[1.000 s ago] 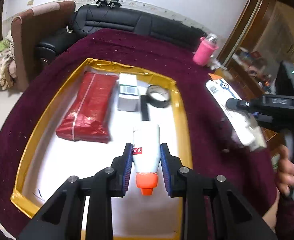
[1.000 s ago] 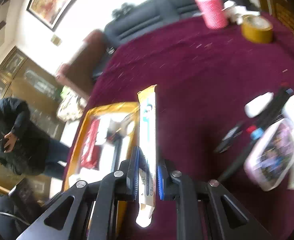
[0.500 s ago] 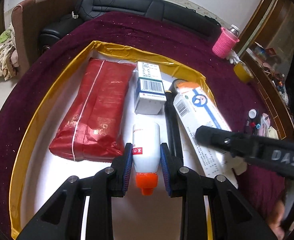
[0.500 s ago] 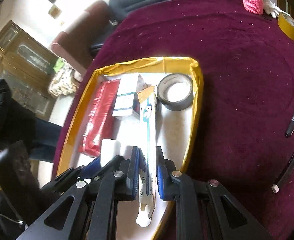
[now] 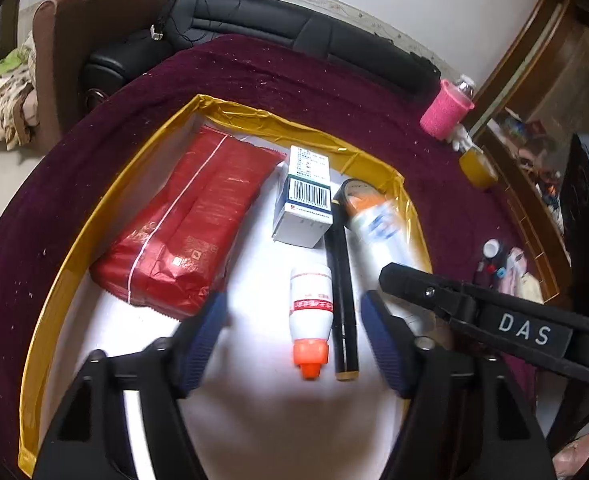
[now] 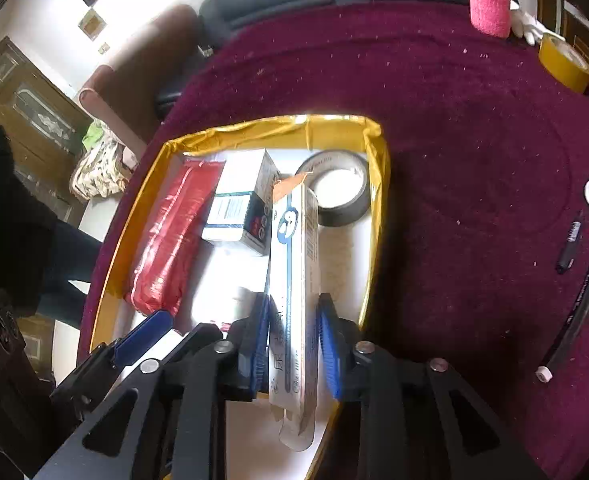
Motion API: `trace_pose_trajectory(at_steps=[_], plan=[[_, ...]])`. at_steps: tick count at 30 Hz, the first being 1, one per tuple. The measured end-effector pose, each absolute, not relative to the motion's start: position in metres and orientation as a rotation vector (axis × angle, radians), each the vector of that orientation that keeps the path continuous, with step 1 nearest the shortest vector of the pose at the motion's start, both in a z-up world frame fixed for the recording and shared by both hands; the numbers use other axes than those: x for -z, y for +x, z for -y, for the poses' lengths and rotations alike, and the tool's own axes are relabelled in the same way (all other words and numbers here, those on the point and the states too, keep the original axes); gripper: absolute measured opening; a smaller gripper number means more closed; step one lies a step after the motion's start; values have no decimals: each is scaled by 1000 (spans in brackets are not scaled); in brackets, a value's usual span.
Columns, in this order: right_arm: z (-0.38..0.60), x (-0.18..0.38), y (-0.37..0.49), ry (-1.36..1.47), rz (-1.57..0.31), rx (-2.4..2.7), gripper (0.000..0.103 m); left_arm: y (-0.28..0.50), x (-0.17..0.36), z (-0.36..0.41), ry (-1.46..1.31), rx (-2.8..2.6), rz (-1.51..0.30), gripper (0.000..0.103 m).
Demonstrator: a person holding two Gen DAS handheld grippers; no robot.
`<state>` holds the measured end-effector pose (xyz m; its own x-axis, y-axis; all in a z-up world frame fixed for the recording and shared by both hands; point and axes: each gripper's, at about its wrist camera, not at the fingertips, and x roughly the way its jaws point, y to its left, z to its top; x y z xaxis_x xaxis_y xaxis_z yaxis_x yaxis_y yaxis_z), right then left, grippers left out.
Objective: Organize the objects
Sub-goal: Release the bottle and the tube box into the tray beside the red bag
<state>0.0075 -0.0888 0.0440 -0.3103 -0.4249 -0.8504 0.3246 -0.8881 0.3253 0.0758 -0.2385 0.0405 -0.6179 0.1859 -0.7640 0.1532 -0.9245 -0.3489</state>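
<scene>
A white bottle with an orange cap (image 5: 310, 312) lies on the white floor of the gold-rimmed tray (image 5: 106, 220), beside a black pen (image 5: 342, 300). My left gripper (image 5: 292, 308) straddles the bottle. Its jaws are opening and the pads stand well clear of it. A long toothpaste box (image 6: 294, 280) lies tilted between the jaws of my right gripper (image 6: 294, 320). Those jaws are opening too, their pads just off the box's sides. The box is blurred in the left wrist view (image 5: 378, 224), under the right gripper's finger (image 5: 426, 292).
In the tray lie a red packet (image 5: 182, 232), a medicine box (image 5: 306, 204) and a black tape roll (image 6: 334, 196). On the maroon cloth are a yellow tape roll (image 6: 562, 64), a pink knitted holder (image 6: 488, 0) and markers (image 6: 568, 248). A person (image 6: 6, 220) stands left.
The left jaws have spread and let go of the bottle, which now rests on the tray. The right jaws have parted around the toothpaste box, which has turned its broad face up.
</scene>
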Motion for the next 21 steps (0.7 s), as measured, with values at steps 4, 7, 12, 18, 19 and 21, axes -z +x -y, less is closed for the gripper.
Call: trace_pose_trajectory(at_steps=[4, 7, 12, 18, 19, 21], plan=[[77, -60, 13, 1411, 131, 2260, 52, 83, -49, 238, -1330, -2720, 659, 76], [56, -75, 18, 1347, 157, 2287, 58, 91, -57, 240, -1305, -2722, 696, 78], [-3, -102, 28, 1219, 178, 2400, 74, 109, -82, 227, -1214, -2726, 667, 83], [-111, -114, 37, 1136, 212, 2618, 83, 114, -114, 158, -1087, -2651, 412, 94], [-124, -113, 37, 1136, 219, 2639, 84, 112, -114, 147, -1087, -2632, 382, 94], [-155, -109, 38, 1147, 243, 2683, 85, 103, -111, 117, -1110, -2582, 306, 94]])
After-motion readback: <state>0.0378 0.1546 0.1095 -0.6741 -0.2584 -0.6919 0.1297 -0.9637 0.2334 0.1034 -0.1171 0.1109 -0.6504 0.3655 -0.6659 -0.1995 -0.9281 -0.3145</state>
